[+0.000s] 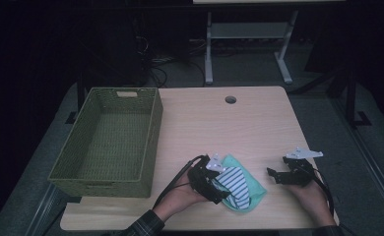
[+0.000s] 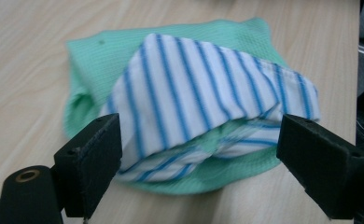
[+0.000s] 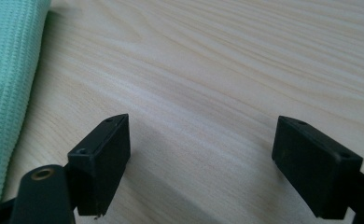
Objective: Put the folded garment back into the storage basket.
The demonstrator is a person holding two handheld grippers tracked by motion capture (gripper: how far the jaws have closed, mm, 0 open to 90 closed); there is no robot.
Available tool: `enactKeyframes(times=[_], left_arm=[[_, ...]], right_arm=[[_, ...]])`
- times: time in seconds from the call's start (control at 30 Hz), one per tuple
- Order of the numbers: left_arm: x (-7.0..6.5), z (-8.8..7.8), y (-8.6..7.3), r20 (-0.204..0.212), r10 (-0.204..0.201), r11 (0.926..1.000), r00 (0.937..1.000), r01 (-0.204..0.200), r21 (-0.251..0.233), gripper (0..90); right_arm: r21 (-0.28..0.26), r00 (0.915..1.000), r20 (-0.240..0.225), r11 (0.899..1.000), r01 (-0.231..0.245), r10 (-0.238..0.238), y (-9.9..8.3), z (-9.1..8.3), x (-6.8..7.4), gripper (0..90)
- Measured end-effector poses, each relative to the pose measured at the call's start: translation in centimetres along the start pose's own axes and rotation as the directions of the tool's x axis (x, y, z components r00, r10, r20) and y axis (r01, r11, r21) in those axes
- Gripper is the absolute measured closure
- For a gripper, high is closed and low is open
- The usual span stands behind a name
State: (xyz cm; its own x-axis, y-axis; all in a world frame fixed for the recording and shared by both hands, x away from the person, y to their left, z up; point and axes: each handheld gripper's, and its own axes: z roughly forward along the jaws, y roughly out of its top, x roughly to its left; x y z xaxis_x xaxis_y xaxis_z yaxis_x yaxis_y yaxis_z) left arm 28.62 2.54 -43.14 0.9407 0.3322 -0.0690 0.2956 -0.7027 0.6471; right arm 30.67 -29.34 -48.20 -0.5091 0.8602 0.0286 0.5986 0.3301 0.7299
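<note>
The striped cloth (image 2: 203,93) is lying on the green cloth (image 2: 96,60) at the desk's (image 1: 219,128) near edge, partly hiding it. The left hand-held gripper (image 2: 199,154) is gaping around the striped cloth; the right hand-held gripper (image 3: 201,158) is gaping over bare wood.

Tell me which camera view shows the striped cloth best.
The left gripper view: the striped cloth shows close up, folded, lying on the green cloth between the open jaws of the left claw. The high view shows it small and partly hidden behind that claw. The right gripper view catches, at most, a tiny scrap at its left edge.
</note>
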Motion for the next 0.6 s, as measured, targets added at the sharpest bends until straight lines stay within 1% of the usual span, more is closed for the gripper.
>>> enactKeyframes(times=[0.07,0.13,0.2,0.23,0.33,0.37,0.43,0.53,0.6], left_arm=[[-0.2,0.5,0.1,0.004,0.006,0.9999,1.0,-0.006,0.014,13.5],[0.0,1.0,0.2,0.004,0.015,0.9995,0.9999,-0.015,0.029,13.5],[0.2,1.4,0.1,0.004,0.014,0.9989,0.9999,-0.014,0.044,13.5],[0.3,1.6,0.0,0.004,0.004,0.9992,1.0,-0.004,0.039,13.5],[0.7,2.1,-0.1,0.006,0.012,0.9978,0.9999,-0.013,0.065,13.5],[0.8,2.2,-0.1,0.009,0.021,0.9964,0.9997,-0.021,0.082,13.5],[0.8,2.7,-0.2,0.008,0.019,0.9956,0.9998,-0.019,0.091,13.5],[0.8,3.1,-0.2,0.006,0.036,0.993,0.9993,-0.036,0.112,13.3],[0.8,3.2,-0.2,0.004,0.036,0.9931,0.9993,-0.036,0.111,13.4]], right_arm=[[0.0,1.0,0.0,1.0,0.0,0.0,0.0,0.0,0.0,19.1],[0.0,1.0,0.0,1.0,0.0,0.0,0.0,0.0,0.0,19.1],[0.0,1.0,0.0,1.0,0.001,-0.001,0.0,0.0,0.0,19.1],[0.0,1.0,0.0,1.0,0.0,0.0,0.0,0.0,0.0,19.1],[0.0,1.0,0.0,1.0,0.0,0.0,0.0,0.0,0.0,19.1],[0.0,1.0,0.0,1.0,0.0,0.0,0.0,0.0,0.0,19.1],[0.0,1.0,0.0,1.0,0.0,0.0,0.0,0.0,0.0,19.1],[0.0,1.0,0.0,1.0,0.001,-0.001,0.0,0.0,0.0,19.1],[0.0,1.0,0.0,1.0,0.0,0.0,0.0,0.0,0.0,19.1]])
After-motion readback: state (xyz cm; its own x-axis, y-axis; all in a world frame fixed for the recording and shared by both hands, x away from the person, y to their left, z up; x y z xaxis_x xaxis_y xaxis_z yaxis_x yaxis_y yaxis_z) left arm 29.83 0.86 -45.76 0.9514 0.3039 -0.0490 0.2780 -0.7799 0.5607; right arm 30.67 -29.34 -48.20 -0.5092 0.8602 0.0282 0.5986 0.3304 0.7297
